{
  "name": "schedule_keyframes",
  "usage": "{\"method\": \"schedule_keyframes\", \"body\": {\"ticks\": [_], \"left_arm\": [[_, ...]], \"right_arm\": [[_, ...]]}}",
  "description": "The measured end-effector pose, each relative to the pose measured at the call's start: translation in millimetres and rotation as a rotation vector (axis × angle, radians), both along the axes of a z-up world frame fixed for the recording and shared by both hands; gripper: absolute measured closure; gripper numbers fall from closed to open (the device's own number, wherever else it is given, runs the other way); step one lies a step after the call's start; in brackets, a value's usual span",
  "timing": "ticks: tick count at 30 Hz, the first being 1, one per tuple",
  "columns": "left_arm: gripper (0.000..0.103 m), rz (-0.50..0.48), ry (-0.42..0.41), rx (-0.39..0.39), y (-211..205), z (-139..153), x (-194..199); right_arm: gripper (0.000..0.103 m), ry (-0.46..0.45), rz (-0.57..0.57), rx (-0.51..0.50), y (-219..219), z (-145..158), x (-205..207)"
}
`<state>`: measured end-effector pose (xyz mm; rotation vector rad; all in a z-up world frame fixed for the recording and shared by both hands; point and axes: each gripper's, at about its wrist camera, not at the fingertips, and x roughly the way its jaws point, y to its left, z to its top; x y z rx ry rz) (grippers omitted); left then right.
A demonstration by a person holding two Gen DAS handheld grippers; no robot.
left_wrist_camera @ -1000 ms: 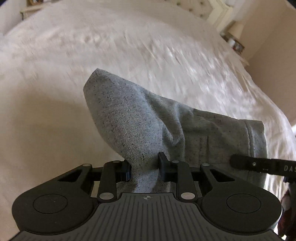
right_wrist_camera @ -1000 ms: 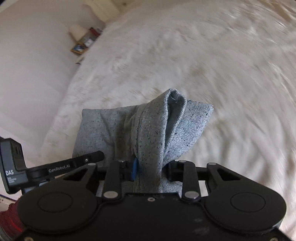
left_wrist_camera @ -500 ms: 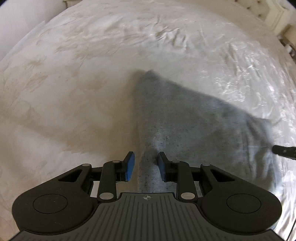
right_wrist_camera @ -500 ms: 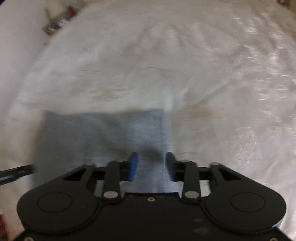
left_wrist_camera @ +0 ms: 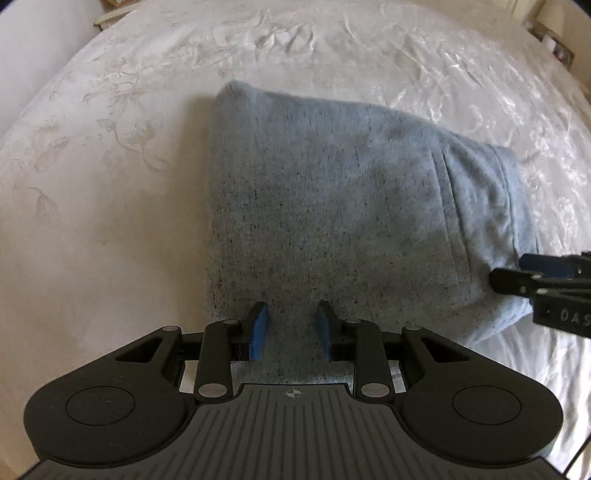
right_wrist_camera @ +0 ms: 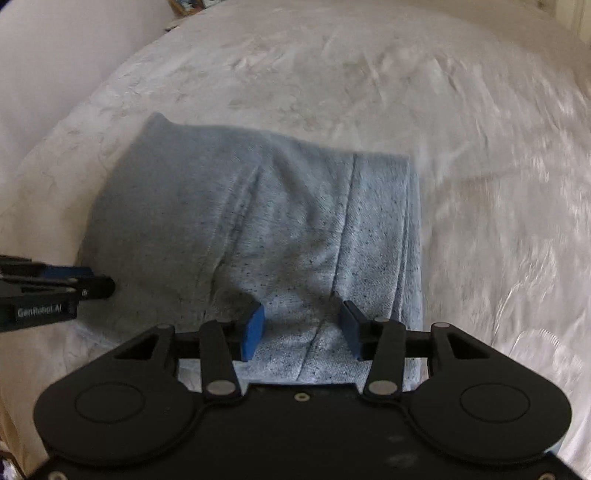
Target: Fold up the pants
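Note:
The grey speckled pants (left_wrist_camera: pixel 332 206) lie folded into a compact rectangle on the white bedspread (left_wrist_camera: pixel 110 184); they also show in the right wrist view (right_wrist_camera: pixel 258 229). My left gripper (left_wrist_camera: pixel 291 325) is open and empty, its blue-padded fingers just above the near left edge of the fold. My right gripper (right_wrist_camera: pixel 301 325) is open and empty above the near right edge, by the hem seams. Each gripper shows at the side of the other's view.
The embroidered white bedspread (right_wrist_camera: pixel 461 184) spreads all around the pants. A wall and a low shelf (right_wrist_camera: pixel 184 7) lie beyond the bed's far left edge. A nightstand (left_wrist_camera: pixel 554 40) sits at the far right.
Both grippers held the pants lifted one second ago. They lowered the fabric onto the bed, opened and let go. The pants now lie flat and folded.

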<state>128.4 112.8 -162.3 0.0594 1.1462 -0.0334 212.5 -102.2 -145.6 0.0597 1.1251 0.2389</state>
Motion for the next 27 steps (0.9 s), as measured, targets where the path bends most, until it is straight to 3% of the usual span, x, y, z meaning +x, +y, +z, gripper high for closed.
{"method": "schedule_keyframes", "body": {"ticks": [3,6,13,18,23,27], "left_arm": [[0.075,-0.005,-0.012,-0.005,1,10,1],[0.075,-0.003,-0.025,-0.027,3,23,-5],[0.075,0.050,-0.077,-0.056,2,56,-28],[0.075,0.054,-0.128,-0.094,-1,80,-48],[0.073,0.050,-0.205,-0.088,-6,102,-73],[0.060,0.046,-0.236,-0.102,-9,118,-92]], "right_arm": [[0.053,-0.016,-0.004,0.013,-3,11,1],[0.045,-0.061,-0.029,0.031,-9,30,-4],[0.015,-0.179,-0.094,0.082,-22,92,-38],[0.014,-0.168,-0.133,0.149,-25,117,-74],[0.011,-0.172,-0.142,0.152,-19,129,-107],[0.005,-0.188,-0.130,0.144,-12,140,-124]]}}
